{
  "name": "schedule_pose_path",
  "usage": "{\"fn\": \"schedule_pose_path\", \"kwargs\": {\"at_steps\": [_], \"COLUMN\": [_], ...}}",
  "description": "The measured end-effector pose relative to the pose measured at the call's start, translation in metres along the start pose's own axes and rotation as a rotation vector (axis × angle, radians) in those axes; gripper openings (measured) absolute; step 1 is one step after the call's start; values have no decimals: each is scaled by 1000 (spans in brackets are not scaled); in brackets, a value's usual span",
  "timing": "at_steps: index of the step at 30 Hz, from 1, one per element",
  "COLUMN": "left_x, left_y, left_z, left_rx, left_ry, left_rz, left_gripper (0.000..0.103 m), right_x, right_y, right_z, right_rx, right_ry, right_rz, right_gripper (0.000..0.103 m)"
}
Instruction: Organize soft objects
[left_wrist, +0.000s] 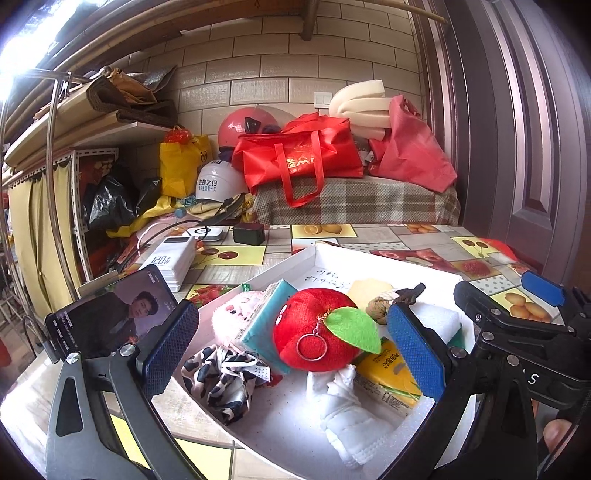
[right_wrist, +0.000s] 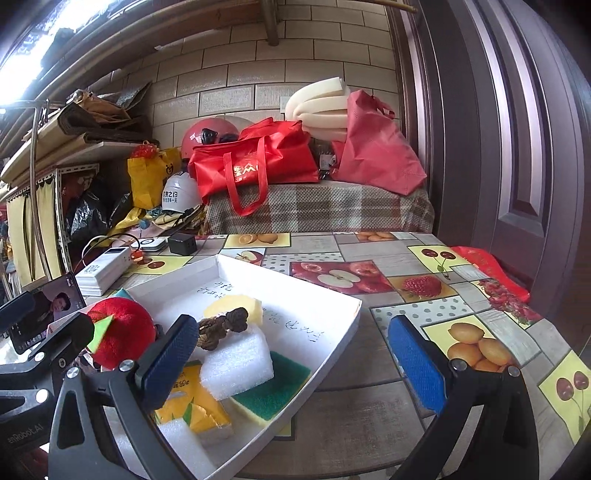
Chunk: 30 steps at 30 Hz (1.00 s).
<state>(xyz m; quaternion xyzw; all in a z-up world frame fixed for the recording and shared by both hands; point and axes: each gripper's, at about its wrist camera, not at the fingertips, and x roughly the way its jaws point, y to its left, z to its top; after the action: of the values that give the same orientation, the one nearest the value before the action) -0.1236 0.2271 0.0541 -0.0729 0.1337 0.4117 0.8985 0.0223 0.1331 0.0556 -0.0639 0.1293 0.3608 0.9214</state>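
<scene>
Both tools have their 2 fingers spread wide and hold nothing. The left gripper (left_wrist: 293, 347) hangs over the white tray (left_wrist: 388, 258), its fingers on either side of the red plush apple (left_wrist: 314, 328), not touching it. The right gripper (right_wrist: 293, 356) straddles the tray's right rim above the white foam block (right_wrist: 236, 360) and green sponge (right_wrist: 273, 391).

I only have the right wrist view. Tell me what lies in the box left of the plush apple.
Observer: A pink plush lies against the left wall, behind a teal pack.
Operator: Report the near-left corner.
Observer: A cow-print cloth is bunched there.
Operator: Check the apple's front.
Observer: A metal ring hangs on the apple on a short chain.
</scene>
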Motion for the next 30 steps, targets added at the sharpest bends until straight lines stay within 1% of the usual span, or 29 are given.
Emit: {"fn": "schedule_pose_path", "kwargs": {"at_steps": [5, 9, 13, 16, 19, 21, 23, 27, 30], "left_x": [-15, -24, -38, -45, -54, -58, -64, -75, -81], "left_y": [-15, -26, -39, -47, -55, -59, -62, -69, -75], "left_z": [-5, -11, -16, -21, -24, -25, -27, -28, -29], "left_rx": [18, 26, 46, 54, 73, 92, 113, 151, 179], "left_ry": [5, 51, 56, 85, 90, 87, 72, 38, 30], "left_rz": [-36, -94, -130, -160, -174, -176, -172, -174, -168], "left_gripper": [103, 103, 103, 103, 103, 103, 103, 103, 103], "right_x": [-18, -32, -51, -72, -96, -111, -129, -156, -184], "right_y": [-13, -26, -42, -54, -67, -79, -95, -106, -108], "right_z": [-5, -12, -20, -27, -33, -34, -33, -39, -45], "right_rx": [23, 31, 32, 24, 28, 53, 104, 100, 87], "right_ry": [-4, 25, 47, 42, 16, 4, -50, -82, -186], "right_rz": [16, 33, 54, 52, 20, 2, -19, -86, -169], "right_gripper": [103, 103, 103, 103, 103, 103, 103, 103, 103]}}
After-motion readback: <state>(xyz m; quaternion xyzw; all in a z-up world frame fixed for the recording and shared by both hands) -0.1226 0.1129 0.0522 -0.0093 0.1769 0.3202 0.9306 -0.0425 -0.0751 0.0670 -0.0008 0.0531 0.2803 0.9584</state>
